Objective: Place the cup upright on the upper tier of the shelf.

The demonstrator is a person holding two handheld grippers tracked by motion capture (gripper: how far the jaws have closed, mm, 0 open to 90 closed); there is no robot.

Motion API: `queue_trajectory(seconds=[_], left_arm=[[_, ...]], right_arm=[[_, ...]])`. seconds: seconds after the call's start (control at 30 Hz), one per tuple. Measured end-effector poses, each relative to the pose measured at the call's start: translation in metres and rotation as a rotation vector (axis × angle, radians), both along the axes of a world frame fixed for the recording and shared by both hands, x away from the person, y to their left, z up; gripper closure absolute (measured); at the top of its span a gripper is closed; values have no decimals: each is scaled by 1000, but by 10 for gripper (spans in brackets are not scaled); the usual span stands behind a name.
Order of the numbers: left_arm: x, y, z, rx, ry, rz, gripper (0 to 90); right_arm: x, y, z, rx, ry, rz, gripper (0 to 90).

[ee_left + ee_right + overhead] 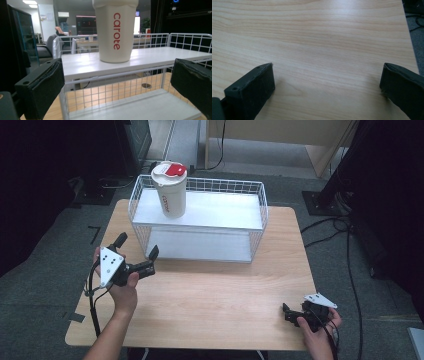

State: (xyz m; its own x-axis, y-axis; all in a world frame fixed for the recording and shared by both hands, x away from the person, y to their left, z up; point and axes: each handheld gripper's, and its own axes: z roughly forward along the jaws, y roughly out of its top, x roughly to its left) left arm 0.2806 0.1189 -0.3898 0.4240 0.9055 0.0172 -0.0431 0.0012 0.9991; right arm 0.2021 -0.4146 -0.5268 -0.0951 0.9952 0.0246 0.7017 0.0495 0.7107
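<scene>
My left gripper (137, 247), jaws wide, faces the wire rack (260, 212) holding the cup (170, 190); my right gripper (327, 85) gapes over bare table (210, 295) near its edge.

Black grippers (137, 249), padded jaws, grey 3-corner plates, blk cables.

grey carpet floor (45, 285) with black cables (350, 265), light wood rounded tabletop (210, 295), ceiling lights (29, 2) behind

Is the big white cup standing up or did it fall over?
Standing up. The cup sits flat on the rack's top shelf, lid on top.
</scene>
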Motion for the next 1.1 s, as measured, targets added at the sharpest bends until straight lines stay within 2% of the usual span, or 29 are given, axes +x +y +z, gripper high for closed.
queue_trajectory(seconds=[0.23, 0.37, 0.53, 0.57, 0.83, 0.97, 1.1], left_arm=[[-17, 15, -10, 28, 34, 18, 0], [-26, 26, -18, 2, 54, 22, 0], [-37, 38, -27, 2, 78, 34, 0], [-41, 44, -30, 0, 93, 37, 0], [-53, 65, -47, -15, 148, 67, 0], [-61, 74, -61, 29, 175, 94, 0], [-64, 84, -76, 52, 237, 107, 0]], right_arm=[[9, 14, 0, 3, 2, -30, 0], [9, 15, 0, 1, 0, -34, 0], [9, 15, 0, 1, 0, -34, 0], [9, 15, 0, 1, 0, -34, 0], [9, 15, 0, 1, 0, -34, 0], [9, 15, 0, 1, 0, -33, 0], [9, 15, 0, 1, 0, -33, 0]])
